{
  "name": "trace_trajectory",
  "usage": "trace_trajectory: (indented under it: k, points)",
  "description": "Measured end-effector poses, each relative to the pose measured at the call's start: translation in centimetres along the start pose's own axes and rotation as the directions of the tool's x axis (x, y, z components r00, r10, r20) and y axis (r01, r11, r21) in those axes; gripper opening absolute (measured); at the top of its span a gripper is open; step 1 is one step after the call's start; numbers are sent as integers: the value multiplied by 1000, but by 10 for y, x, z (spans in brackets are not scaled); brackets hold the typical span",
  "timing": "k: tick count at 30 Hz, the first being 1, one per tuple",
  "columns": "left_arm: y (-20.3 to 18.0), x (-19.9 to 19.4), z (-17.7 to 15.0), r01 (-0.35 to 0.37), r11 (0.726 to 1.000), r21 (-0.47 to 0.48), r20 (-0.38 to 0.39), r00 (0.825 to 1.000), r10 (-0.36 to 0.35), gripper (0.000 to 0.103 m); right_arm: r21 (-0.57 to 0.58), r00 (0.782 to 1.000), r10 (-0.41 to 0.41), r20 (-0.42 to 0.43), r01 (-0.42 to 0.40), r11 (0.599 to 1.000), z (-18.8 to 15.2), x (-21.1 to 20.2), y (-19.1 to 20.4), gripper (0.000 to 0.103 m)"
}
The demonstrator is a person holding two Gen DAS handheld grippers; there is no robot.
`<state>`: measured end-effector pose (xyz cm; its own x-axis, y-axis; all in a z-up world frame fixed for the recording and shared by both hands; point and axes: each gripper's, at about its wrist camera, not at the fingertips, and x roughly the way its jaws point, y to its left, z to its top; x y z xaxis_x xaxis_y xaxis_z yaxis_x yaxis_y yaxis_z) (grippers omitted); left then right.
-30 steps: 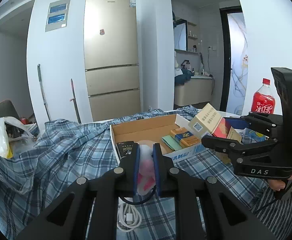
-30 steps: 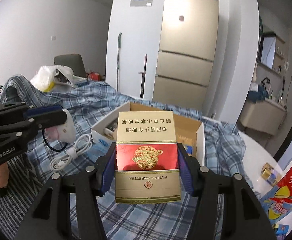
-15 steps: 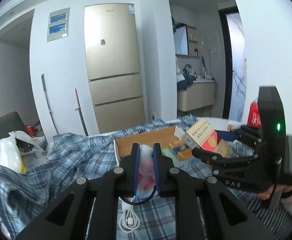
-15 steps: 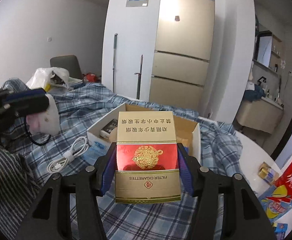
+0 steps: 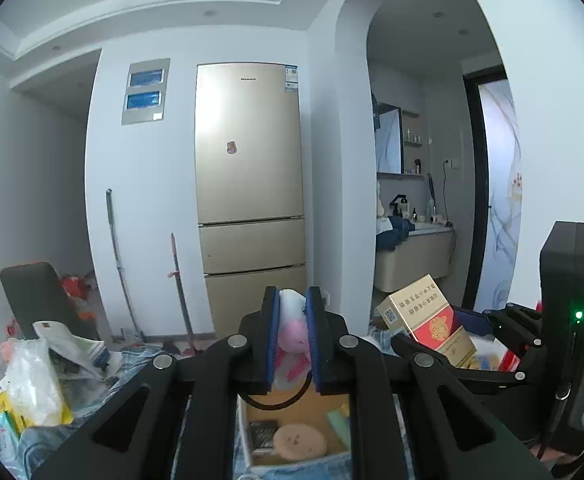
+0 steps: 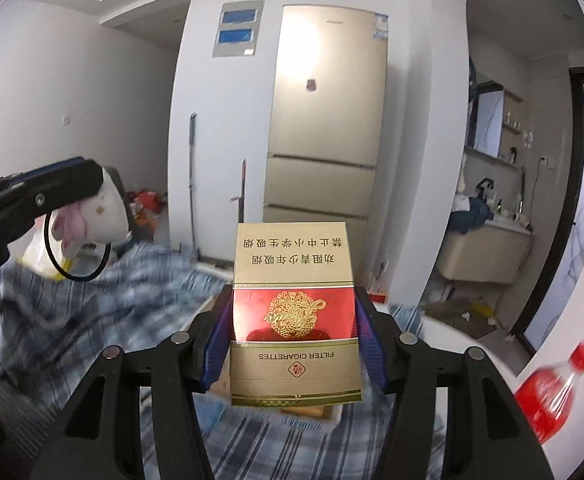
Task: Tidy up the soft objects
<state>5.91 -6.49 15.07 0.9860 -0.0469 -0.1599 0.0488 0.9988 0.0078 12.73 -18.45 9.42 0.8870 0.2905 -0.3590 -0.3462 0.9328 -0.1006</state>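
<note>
between my left claw (image 5: 292, 336), black with blue pads, i see a white and pink soft toy (image 5: 292, 330) with a black loop (image 6: 77, 254) hanging under it. my right claw (image 6: 294, 330) frames a gold and red cigarette carton (image 6: 294, 320) with gold lettering. below both lies a blue and white checked cloth (image 6: 104, 312); behind stands a gold fridge (image 5: 248, 208); right of my right claw, a red bottle (image 6: 548, 398).

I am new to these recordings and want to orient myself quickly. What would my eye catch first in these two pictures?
First, the gold and red cardboard cigarette carton, clamped upside down in the right tongs at the centre of the right wrist view. Next, the white and pink soft plush toy squeezed between the left tongs, with a black loop hanging under it. Behind both stands a tall gold refrigerator against the white wall.
</note>
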Motion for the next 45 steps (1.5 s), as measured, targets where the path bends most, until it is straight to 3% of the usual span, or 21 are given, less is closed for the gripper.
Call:
trace_trajectory:
  k: [6, 9, 15, 20, 27, 35, 37, 41, 45]
  points:
    - [7, 24, 36, -19, 999, -27, -31, 999, 18, 14, 1, 996, 22, -85, -22, 1000, 44, 32, -7, 55]
    - [12, 39, 39, -9, 998, -58, -55, 998, 6, 14, 83, 994, 31, -103, -22, 996, 50, 52, -21, 55]
    - [19, 84, 8, -36, 998, -57, -157, 987, 26, 14, 224, 990, 74, -119, -45, 973, 32, 94, -36, 55]
    - [32, 123, -26, -65, 995, -71, -240, 970, 46, 14, 186, 982, 77, -171, -44, 981, -4, 130, -20, 55]
    - [51, 164, -75, -34, 998, -61, -305, 952, 14, 14, 221, 943, 154, -294, -89, 971, -49, 181, -1, 55]
    - [66, 196, -106, -42, 994, -101, -387, 922, 0, 14, 298, 882, 242, -405, -123, 947, -87, 224, 0, 55]
    - [68, 202, -113, -46, 993, -106, -406, 914, -1, 14, 276, 856, 246, -456, -126, 953, -92, 234, 2, 55]
    - [68, 212, -125, -52, 993, -106, -439, 899, 0, 14, 270, 850, 244, -467, -126, 955, -97, 238, 5, 55]
    - [68, 217, -132, -46, 992, -115, -447, 894, -10, 14, 269, 848, 240, -472, -120, 956, -100, 242, 9, 55]
